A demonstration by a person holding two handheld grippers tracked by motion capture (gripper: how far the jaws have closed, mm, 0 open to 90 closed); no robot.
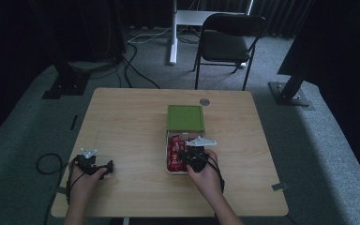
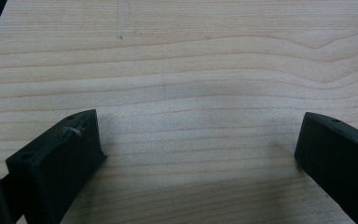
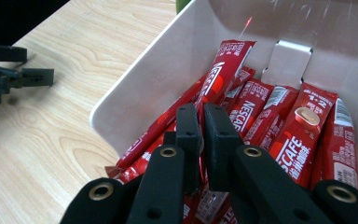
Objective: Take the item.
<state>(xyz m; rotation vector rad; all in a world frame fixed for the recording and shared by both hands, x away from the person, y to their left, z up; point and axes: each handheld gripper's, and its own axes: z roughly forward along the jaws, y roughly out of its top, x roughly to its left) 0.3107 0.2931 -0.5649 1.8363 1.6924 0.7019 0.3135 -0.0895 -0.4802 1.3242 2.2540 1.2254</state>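
Pinched thin on one red coffee stick (image 3: 223, 70) at mid-frame inside the white box (image 3: 135, 81), the right gripper (image 3: 201, 116) might lose it or drag neighbouring sticks (image 3: 298, 130) out, while the left gripper (image 2: 196, 154) gapes empty over the desk (image 2: 191, 56).

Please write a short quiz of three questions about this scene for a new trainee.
1. True or false: the right hand-held gripper is shut on a red coffee stick.
2. Where do the sticks lie? A) in the white box B) on the green lid C) on the chair
3. What is between the jaws of the left hand-held gripper?

Key: 1 true; 2 A; 3 nothing, just bare table.
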